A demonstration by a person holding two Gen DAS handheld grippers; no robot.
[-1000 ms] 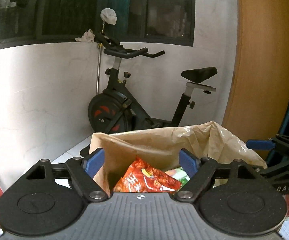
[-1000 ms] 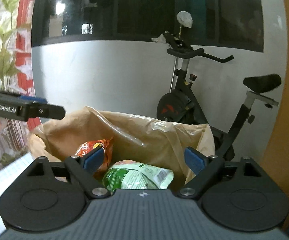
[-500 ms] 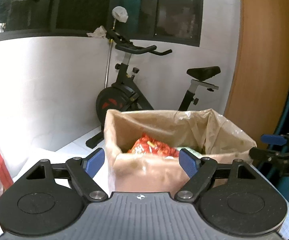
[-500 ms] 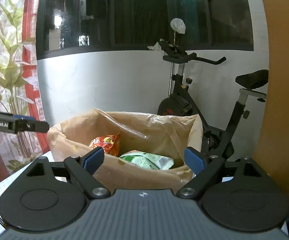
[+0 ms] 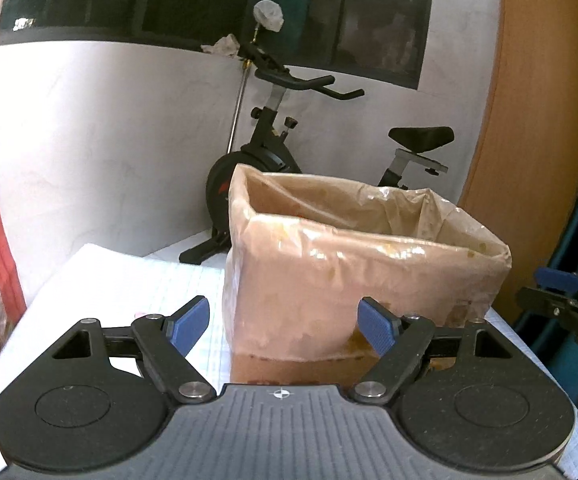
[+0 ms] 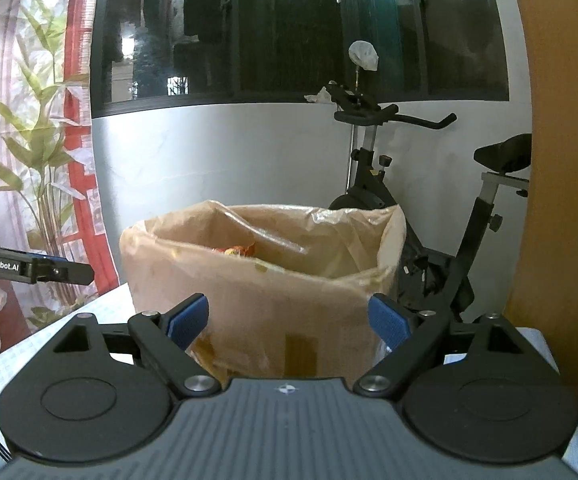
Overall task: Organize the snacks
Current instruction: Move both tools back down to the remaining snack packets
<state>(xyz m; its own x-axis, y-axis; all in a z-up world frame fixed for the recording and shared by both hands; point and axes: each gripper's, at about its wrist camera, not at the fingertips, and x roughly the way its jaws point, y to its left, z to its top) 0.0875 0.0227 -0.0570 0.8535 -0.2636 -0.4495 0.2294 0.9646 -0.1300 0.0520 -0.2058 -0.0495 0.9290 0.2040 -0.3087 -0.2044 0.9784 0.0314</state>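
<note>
Through my left wrist camera, my left gripper [image 5: 285, 325] hangs with jaws spread wide and empty before the bag-lined cardboard box [image 5: 353, 276] on the white table [image 5: 129, 280]; my right gripper [image 5: 561, 300] shows at the right edge. Through my right wrist camera, my right gripper [image 6: 289, 322] is likewise wide and empty, and an orange snack packet [image 6: 237, 250] peeks above the box rim. An exercise bike [image 6: 417, 200] stands behind.

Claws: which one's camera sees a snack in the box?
The right claw: its view shows an orange snack over the box rim. The left claw sees only liner.
</note>
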